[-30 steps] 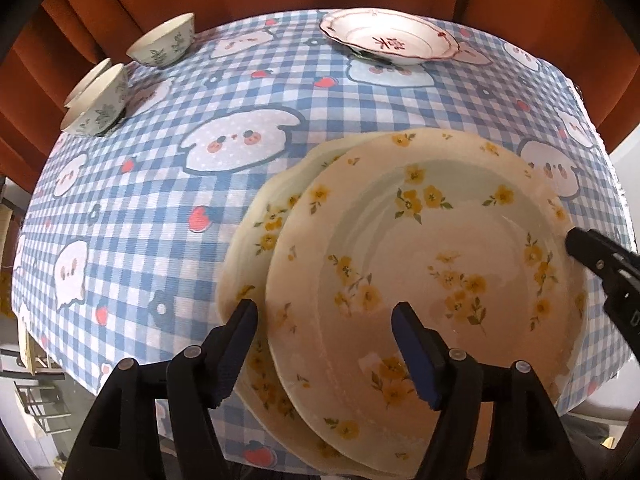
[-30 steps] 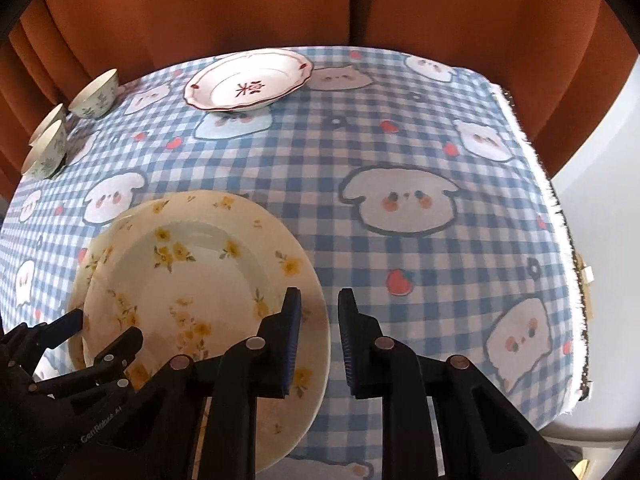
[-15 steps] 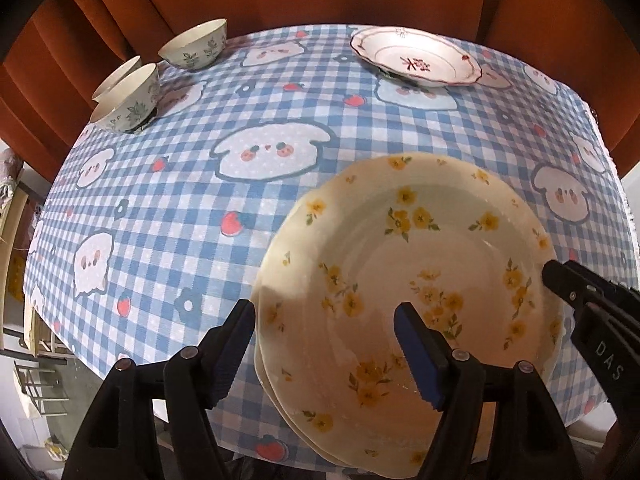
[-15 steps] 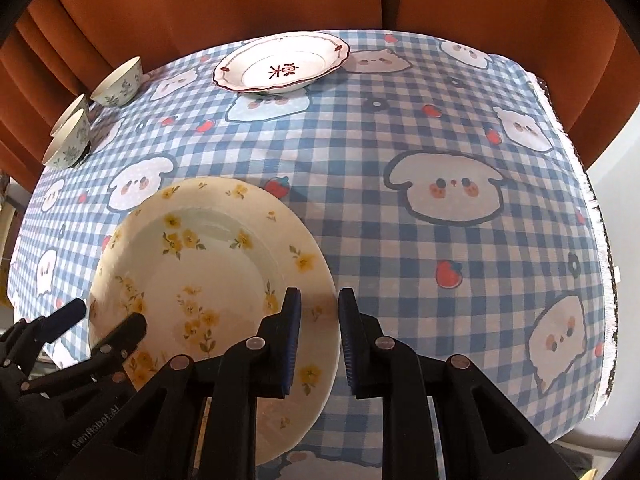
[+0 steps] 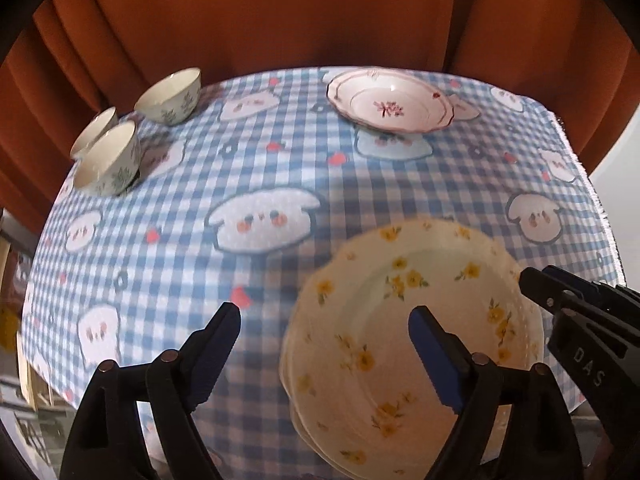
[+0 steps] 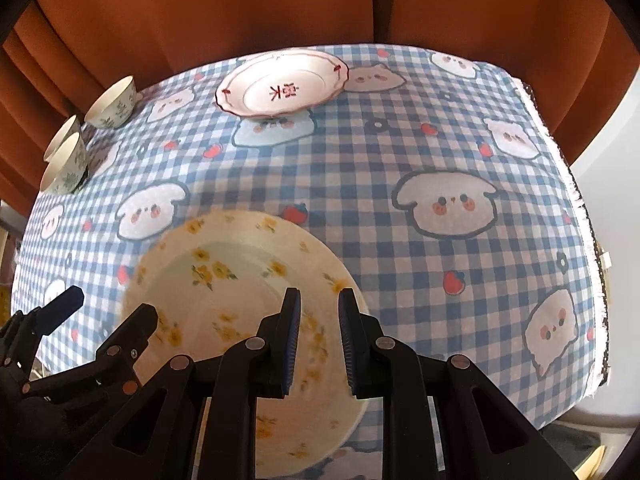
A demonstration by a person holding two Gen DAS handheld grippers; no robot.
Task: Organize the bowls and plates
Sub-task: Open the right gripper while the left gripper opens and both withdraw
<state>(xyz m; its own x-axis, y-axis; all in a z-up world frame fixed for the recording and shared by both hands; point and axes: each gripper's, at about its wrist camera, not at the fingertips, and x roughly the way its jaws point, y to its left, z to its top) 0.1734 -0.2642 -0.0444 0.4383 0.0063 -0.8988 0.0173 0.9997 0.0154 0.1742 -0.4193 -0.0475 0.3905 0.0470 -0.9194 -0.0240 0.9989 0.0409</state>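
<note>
Three small leaf-patterned bowls (image 5: 108, 160) sit at the far left of a table under a blue checked cloth (image 5: 280, 184) printed with cartoon animals; two touch, the third (image 5: 170, 96) is just beside them, and all look empty. Toward the far edge, mid-table, rests an empty white plate with a red rim (image 5: 390, 100). Nearer, two cream plates with yellow flowers (image 5: 400, 332) lie stacked. The left gripper (image 5: 324, 336) hovers above the stack's left edge, jaws opening wide, gripping nothing. The right gripper (image 6: 318, 316) is nearly closed, empty, above the stack's right rim. Orange curtains (image 5: 260, 12) hang behind.
</note>
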